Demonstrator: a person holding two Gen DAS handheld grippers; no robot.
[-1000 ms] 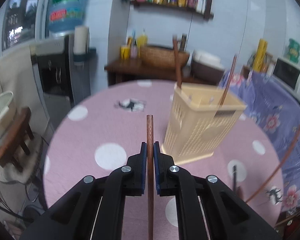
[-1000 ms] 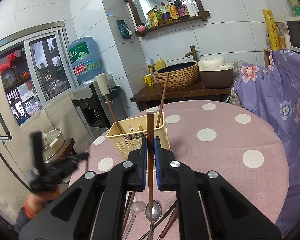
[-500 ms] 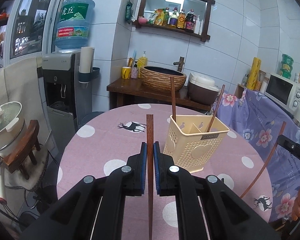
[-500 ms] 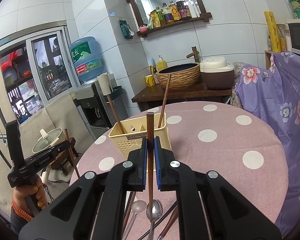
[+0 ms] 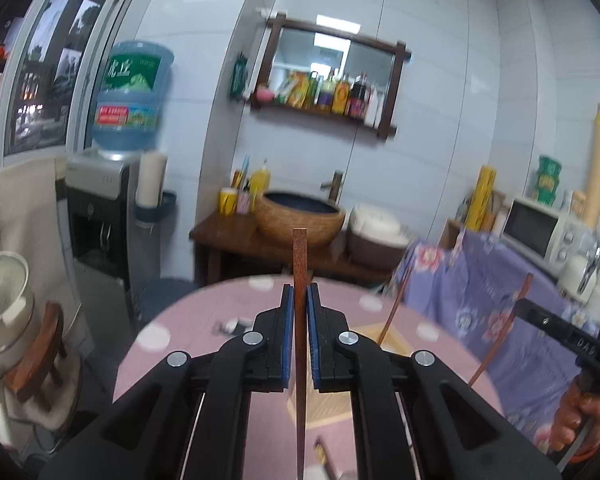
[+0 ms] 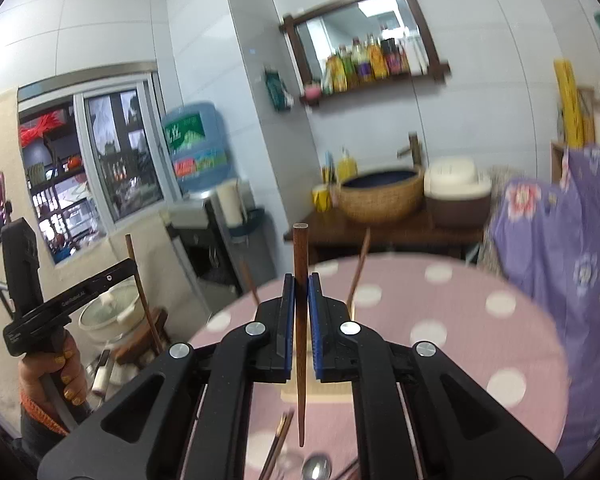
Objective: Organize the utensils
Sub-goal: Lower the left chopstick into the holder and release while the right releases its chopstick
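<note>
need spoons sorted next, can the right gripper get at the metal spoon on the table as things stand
Probably not yet. The right gripper has its jaws shut on a brown wooden chopstick, so nothing else fits. The shiny metal spoon lies uncovered below it on the pink polka-dot tablecloth.

Two dark brown wooden chopsticks are off the surface, each standing nearly upright between closed jaws. The left chopstick has a squared top end; the right chopstick tapers to a point at its lower end. The cream plastic utensil basket (mostly hidden) holds two more chopsticks, leaning. Near the right view's bottom edge lie a metal spoon and further chopsticks.
</note>
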